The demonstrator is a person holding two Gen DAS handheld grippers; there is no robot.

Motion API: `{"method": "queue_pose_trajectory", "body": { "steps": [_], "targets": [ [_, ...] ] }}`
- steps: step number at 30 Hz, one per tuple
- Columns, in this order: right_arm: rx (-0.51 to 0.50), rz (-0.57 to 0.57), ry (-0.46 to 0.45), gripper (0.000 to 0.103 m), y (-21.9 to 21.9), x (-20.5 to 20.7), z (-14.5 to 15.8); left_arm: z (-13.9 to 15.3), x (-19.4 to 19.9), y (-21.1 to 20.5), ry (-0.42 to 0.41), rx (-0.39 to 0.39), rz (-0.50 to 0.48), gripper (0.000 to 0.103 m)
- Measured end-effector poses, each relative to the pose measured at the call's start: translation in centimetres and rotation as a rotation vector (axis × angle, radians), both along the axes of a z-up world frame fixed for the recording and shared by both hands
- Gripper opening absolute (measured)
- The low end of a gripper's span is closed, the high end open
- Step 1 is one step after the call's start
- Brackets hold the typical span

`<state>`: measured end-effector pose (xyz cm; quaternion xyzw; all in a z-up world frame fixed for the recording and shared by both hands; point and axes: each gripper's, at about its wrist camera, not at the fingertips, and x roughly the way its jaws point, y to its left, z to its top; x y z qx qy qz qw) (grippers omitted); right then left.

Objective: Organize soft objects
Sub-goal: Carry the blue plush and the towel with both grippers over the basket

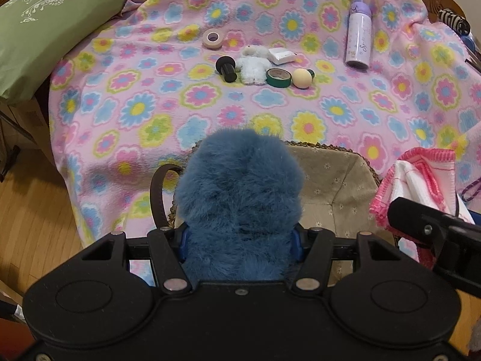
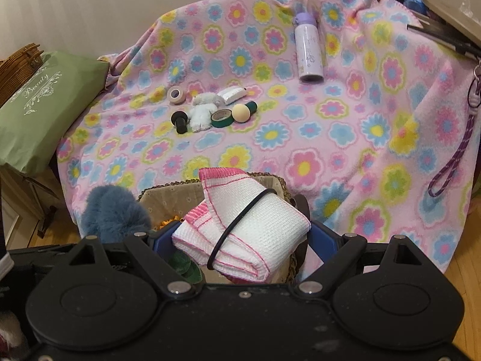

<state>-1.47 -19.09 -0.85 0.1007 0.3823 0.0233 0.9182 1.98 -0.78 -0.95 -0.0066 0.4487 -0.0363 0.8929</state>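
Bottle (image 2: pixel 308 51) behind tape rolls (image 2: pixel 222 119), on blanket (image 2: pixel 330 138)

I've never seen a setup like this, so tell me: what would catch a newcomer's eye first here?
Probably the fluffy blue plush, squeezed in the left gripper right above a lined wicker basket. Next, the folded white cloth with pink edging, banded and clamped in the right gripper over the same basket. Behind both spreads a loud flowered blanket with small items clustered mid-way.

blue plush (image 1: pixel 239 201) hides left gripper (image 1: pixel 239 242) pads and basket (image 1: pixel 336 177) near side; striped item (image 1: pixel 454 21) at blanket (image 1: pixel 156 120) far right corner cut off; bottle (image 1: pixel 359 36) print too small to read
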Motion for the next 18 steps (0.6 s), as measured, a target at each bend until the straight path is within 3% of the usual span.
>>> {"method": "queue_pose_trajectory", "body": {
  "steps": [14, 18],
  "targets": [
    [-0.001, 0.003, -0.013, 0.09, -0.23, -0.13, 0.15, 0.2, -0.06, -0.16, -0.015, 0.009, -0.005, 0.057],
    [0.003, 0.003, -0.024, 0.091, -0.19, -0.16, 0.17, 0.3, -0.11, -0.06, -0.03, 0.012, 0.003, 0.061]
  ]
}}
